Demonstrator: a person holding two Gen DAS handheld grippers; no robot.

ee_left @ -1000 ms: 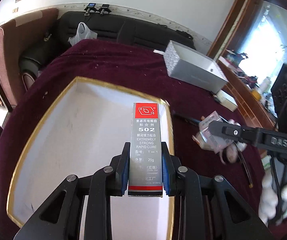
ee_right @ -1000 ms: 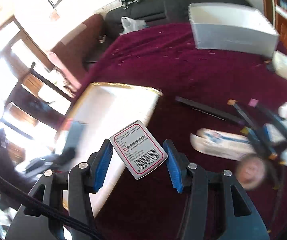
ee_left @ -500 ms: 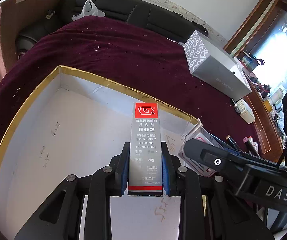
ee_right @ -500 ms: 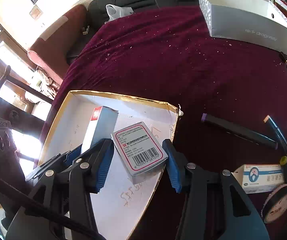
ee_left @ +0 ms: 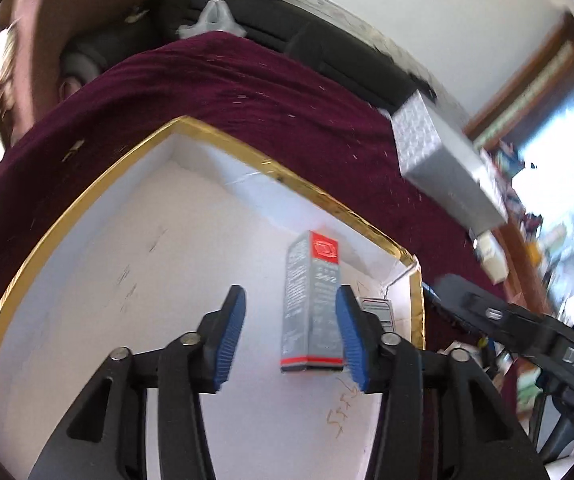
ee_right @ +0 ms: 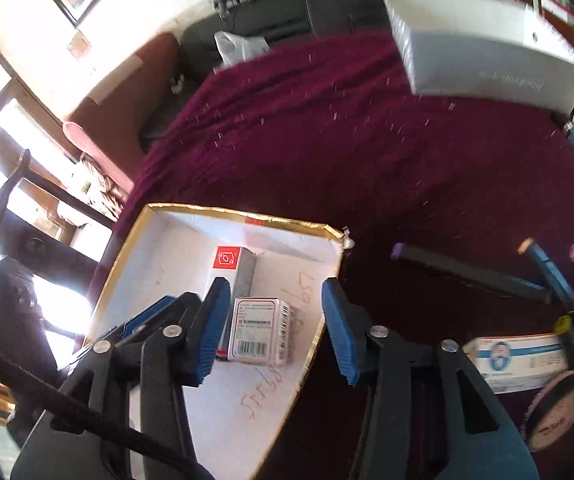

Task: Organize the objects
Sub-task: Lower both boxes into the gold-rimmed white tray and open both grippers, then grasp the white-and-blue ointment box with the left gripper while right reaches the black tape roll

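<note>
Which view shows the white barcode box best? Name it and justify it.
The right wrist view. There the white barcode box lies unobstructed in the gold-rimmed tray, beside the grey glue box, with label and barcode facing the camera. In the left wrist view only a sliver of it shows behind the left gripper's finger.

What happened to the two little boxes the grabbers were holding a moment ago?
Both went down into the gold-rimmed tray. The left gripper has just been opening, releasing the glue box. The right gripper let go of the barcode box. The silver box stayed put.
</note>
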